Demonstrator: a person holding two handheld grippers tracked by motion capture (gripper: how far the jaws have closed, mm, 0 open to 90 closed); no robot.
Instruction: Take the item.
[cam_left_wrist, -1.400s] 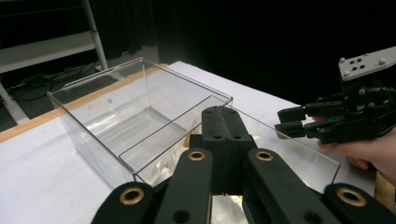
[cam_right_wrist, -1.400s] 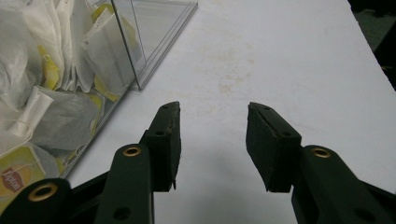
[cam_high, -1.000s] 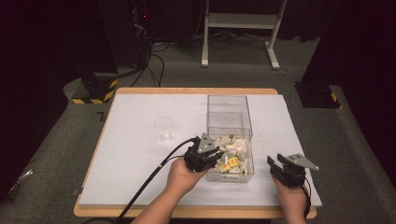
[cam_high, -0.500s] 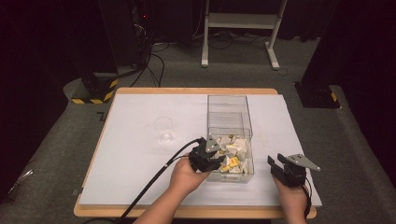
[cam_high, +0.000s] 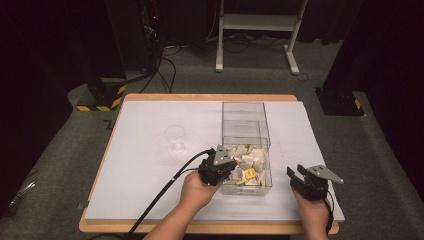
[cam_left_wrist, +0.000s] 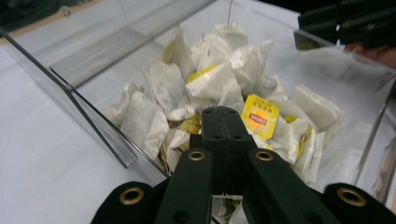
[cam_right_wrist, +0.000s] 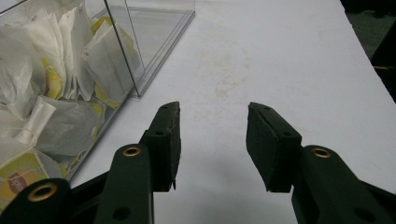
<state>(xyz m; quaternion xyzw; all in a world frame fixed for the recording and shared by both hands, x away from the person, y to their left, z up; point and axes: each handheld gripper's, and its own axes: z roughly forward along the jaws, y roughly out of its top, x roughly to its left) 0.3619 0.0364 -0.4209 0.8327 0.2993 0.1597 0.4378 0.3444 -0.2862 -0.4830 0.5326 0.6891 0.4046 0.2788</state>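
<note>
High view: a white-topped counter (cam_high: 150, 165) with a wooden edge carries a clear plastic bin (cam_high: 245, 115), open at the top and standing right of centre. The near end of the bin holds a heap of tea bags (cam_high: 249, 162), white paper sachets with some yellow tags; the far end holds none. A small clear cup (cam_high: 175, 134) stands on the counter to the left of the bin, well apart from it. The left hand-held gripper (cam_high: 222, 167) is held at the near left wall of the bin, its tip reaching over the heap, with a black cable (cam_high: 165, 192) trailing back toward the counter's near edge. In the left gripper view the jaws are pressed together over the tea bags (cam_left_wrist: 210, 88), and a yellow tagged sachet (cam_left_wrist: 259, 116) lies just beside the tip; whether anything is pinched between the jaws cannot be told. The right hand-held gripper (cam_high: 300, 176) is held above the counter to the right of the bin, apart from it, with a grey three-cornered plate (cam_high: 325, 173) on top. In the right gripper view its jaws are spread wide over bare white counter (cam_right_wrist: 261, 56), nothing between them, and the bin wall (cam_right_wrist: 121, 51) with tea bags behind it stands to their left.
</note>
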